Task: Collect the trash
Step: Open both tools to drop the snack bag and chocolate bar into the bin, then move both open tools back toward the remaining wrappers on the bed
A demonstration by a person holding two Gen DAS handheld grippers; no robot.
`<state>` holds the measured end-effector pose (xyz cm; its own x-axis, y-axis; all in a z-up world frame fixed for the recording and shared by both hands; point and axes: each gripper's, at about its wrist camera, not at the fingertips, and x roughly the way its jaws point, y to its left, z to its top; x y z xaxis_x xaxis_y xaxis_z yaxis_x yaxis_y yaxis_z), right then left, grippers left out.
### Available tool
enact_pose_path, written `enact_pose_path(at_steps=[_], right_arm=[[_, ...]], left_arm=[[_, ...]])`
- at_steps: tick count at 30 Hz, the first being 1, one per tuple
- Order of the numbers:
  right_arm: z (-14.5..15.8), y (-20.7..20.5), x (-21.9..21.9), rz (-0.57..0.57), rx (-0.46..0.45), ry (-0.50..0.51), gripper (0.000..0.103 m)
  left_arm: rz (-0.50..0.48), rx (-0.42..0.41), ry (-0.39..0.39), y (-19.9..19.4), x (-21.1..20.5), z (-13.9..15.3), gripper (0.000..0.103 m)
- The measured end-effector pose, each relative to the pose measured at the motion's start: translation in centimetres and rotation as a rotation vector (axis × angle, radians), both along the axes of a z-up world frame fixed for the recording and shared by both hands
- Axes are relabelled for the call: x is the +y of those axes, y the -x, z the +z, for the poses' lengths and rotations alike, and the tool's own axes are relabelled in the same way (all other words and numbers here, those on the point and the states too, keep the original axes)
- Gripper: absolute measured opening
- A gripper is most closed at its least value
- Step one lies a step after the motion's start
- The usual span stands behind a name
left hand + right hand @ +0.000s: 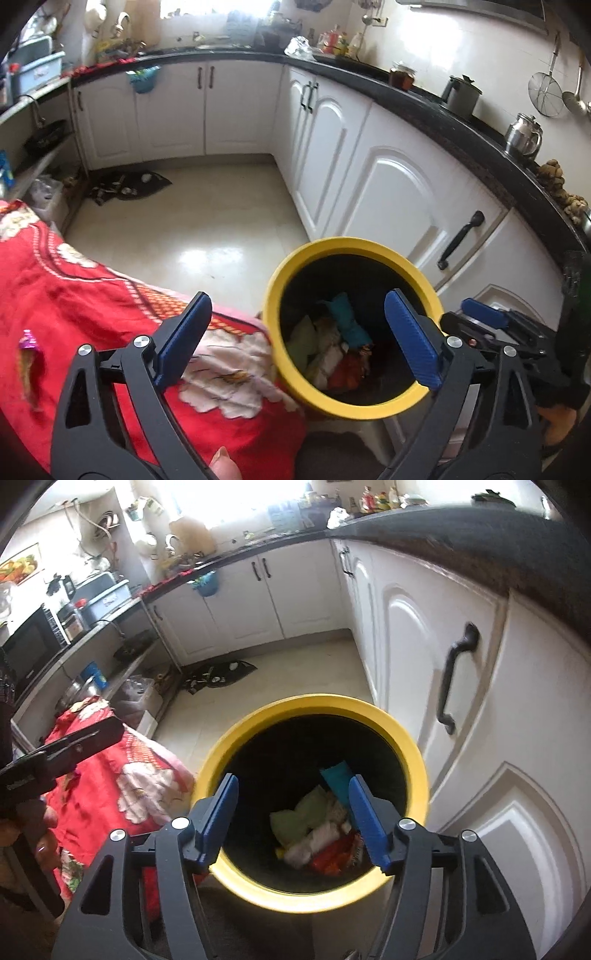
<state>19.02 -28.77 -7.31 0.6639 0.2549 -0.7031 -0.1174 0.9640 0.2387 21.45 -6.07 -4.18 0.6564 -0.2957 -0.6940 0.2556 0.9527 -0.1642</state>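
Observation:
A yellow-rimmed round bin [295, 269] [406, 738] stands on the floor beside a table with a red flowered cloth [74, 302] [96, 775]. Inside the bin lie several wrappers: a teal one [345, 314] [334, 775], a green one [295, 819], white and red ones [325, 853]. My left gripper [295, 339] is open and empty, over the bin's near-left rim. My right gripper [291, 816] is open and empty, directly above the bin's mouth. A shiny pink-and-orange wrapper [27, 354] lies on the cloth at the far left.
White cabinets with black handles [458, 240] [454, 675] run along the right under a dark counter [480, 144]. A dark mat [129, 184] [221, 675] lies on the tiled floor. Shelves with a microwave [29, 646] stand at left. The right gripper's body shows in the left wrist view [517, 332].

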Motion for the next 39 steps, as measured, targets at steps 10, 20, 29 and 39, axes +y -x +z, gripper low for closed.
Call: enact_pose_path(at_steps=[10,20,29,39], right_arm=[[3.4,1.8,4.6,0.121,-0.083,-0.008,0.071],[5.2,3.6,10.5,0.295,-0.123,0.0,0.073],[5.4,5.5,16.2,0.463,-0.119,0.024,0.073],[3.1,8.4,22.9,0.719,-0.082,0.103,0.074]], left_arm=[[0.103,-0.079,-0.05,2.0,4.6,2.4,0.092],[0.223,-0.106,-0.08,3.9,10.2,3.3,0.092],[0.332,-0.078,-0.083,4.9,15.7,2.3,0.092],[0.42,-0.009,-0.102,5.6,20.4,-0.5,0.092]])
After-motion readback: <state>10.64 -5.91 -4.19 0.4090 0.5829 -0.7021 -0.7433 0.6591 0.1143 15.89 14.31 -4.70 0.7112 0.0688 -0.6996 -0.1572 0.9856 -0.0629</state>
